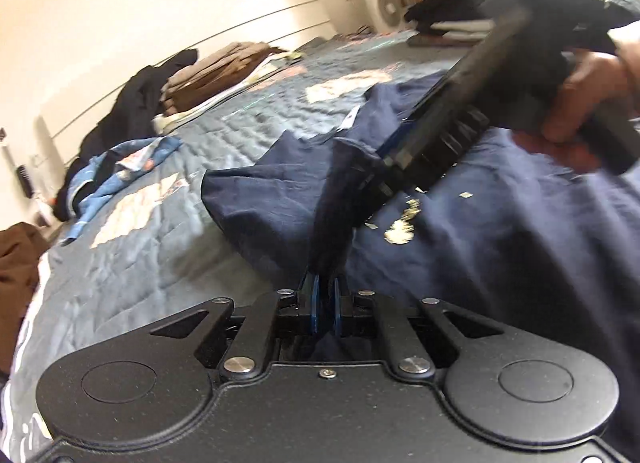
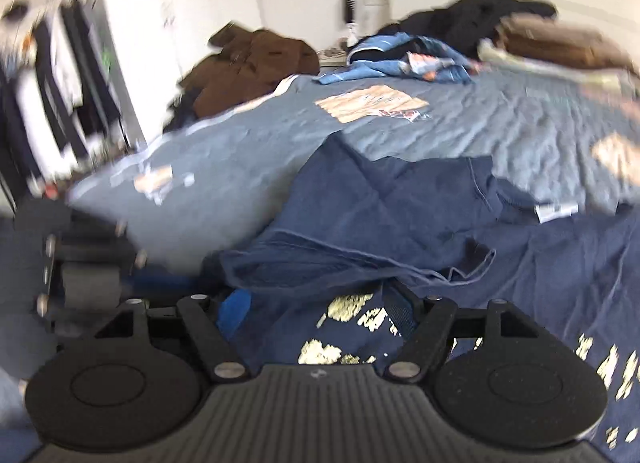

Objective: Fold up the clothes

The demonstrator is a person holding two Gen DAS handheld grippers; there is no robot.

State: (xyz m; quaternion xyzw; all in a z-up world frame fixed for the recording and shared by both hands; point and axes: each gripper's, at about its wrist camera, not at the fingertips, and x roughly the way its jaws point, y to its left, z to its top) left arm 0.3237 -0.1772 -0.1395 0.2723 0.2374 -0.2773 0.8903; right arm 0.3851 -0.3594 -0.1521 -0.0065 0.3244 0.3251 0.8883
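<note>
A navy T-shirt (image 1: pixel 500 231) with a flaky gold print (image 2: pixel 340 347) lies crumpled on the bed. My left gripper (image 1: pixel 325 288) is shut on a bunched ridge of its cloth, which rises from between the blue pads (image 1: pixel 315 303). In the left wrist view a hand holds my right gripper (image 1: pixel 374 183), whose tips meet a raised fold of the shirt. In the right wrist view that gripper (image 2: pixel 318 301) is open, its fingers (image 2: pixel 237 308) spread wide, with the shirt's hem draped over the tips. My left gripper (image 2: pixel 80 263) shows as a blur at the left.
The bed has a blue-grey quilt (image 1: pixel 168 231). At its far edge lie a light blue garment (image 2: pixel 400 55), brown clothes (image 2: pixel 256 63) and a dark heap (image 1: pixel 132 103). A folded stack (image 1: pixel 448 19) and a white fan (image 1: pixel 386 5) are at the back. A clothes rack (image 2: pixel 60 83) stands beside the bed.
</note>
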